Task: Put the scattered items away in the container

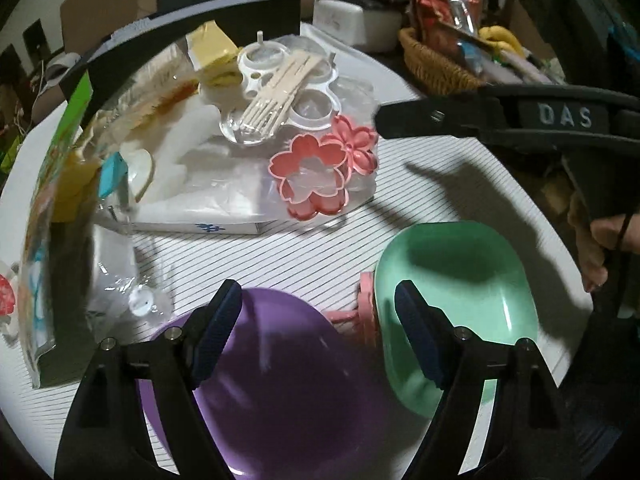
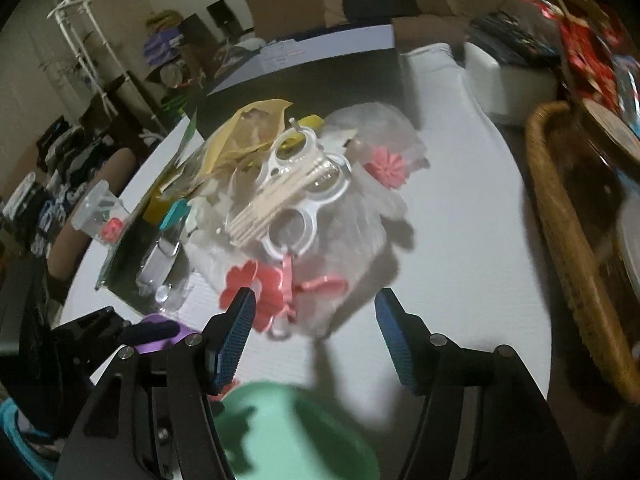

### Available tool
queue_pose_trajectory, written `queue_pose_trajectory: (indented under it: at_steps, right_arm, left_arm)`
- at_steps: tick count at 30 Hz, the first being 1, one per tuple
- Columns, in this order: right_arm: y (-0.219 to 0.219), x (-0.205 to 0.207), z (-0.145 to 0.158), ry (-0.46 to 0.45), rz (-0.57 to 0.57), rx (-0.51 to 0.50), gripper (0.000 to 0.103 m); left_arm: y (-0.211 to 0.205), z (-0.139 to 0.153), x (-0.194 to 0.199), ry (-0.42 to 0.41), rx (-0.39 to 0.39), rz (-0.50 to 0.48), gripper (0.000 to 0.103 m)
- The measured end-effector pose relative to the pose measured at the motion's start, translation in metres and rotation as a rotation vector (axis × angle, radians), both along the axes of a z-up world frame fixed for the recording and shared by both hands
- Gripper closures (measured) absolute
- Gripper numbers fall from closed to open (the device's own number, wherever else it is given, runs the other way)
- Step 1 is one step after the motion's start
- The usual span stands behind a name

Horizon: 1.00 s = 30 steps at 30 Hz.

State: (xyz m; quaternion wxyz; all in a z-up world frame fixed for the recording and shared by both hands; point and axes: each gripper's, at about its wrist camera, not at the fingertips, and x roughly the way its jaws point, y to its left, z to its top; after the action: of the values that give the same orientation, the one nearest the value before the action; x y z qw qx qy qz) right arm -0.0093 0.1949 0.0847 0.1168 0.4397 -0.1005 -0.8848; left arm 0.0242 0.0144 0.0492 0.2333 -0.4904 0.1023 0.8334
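Found left gripper (image 1: 318,336) with jaws wide apart and nothing between the pads. Hung over the near rim of the purple bowl (image 1: 288,380), not touching it as far as could be seen.

Found right gripper (image 2: 316,332) likewise apart and empty. Hovered above the green bowl (image 2: 296,432), pointing toward the pile further off.

Logged both bowls on the near part of the striped table (image 1: 420,200), purple to the left and green to the right, with a pink piece (image 1: 366,304) wedged between them. Logged pink flower cutters (image 1: 316,172) further off, lying on clear bags (image 1: 224,184). Beyond those, saw a white ring mould (image 1: 276,60) with wooden picks (image 1: 280,92) laid across it.

Took the black box (image 1: 180,28) at the far left for the container, though not with certainty.

Judged the step to be a fresh reach for a loose item. Reckoned it best to take one rigid piece at a time. Would have closed across a bowl's rim or a cutter's wall, not on the slippery film. Would have kept the two grippers from crossing paths.

Could not make out:
- the box's inside, hidden behind its wall and the bags
- most of the pink piece, covered by the bowls
- the near halves of both bowls, cut off behind the fingers
- detail in the right wrist view, smeared by blur

Left the far clutter around the wicker basket (image 1: 432,64) unidentified.
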Motion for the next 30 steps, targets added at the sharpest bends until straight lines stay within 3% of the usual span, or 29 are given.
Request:
queue_pose_trajectory:
  at_steps: [2,5,9,12,21,26,30]
  right_arm:
    - [-0.004,-0.008,-0.005,-0.007,0.02,0.005,0.04]
    - [-0.01,-0.018,-0.014,-0.032,0.041,-0.001,0.066]
    - [-0.02,-0.022,-0.022,-0.049,0.065,0.03,0.087]
    - [-0.021,-0.018,-0.019,-0.038,0.078,0.037,0.094]
    - [0.004,0.011,0.005,0.022,0.072,-0.09,0.097]
    - [0.015,0.023,0.008,0.026,0.043,-0.092,0.097]
    - [0.012,0.015,0.012,0.046,0.035,-0.102,0.093]
  left_arm:
    - [0.002,0.0,-0.003,-0.003,0.009,0.004,0.032]
    - [0.005,-0.003,-0.005,-0.005,0.008,-0.004,0.046]
    - [0.009,-0.005,-0.005,-0.009,0.009,-0.036,0.078]
    - [0.012,-0.006,-0.006,-0.021,0.026,-0.045,0.096]
    - [-0.033,0.014,-0.015,-0.105,0.319,0.036,0.098]
    - [-0.064,0.022,-0.023,-0.123,0.441,0.112,0.098]
    - [-0.066,0.027,-0.026,-0.137,0.513,0.102,0.098]
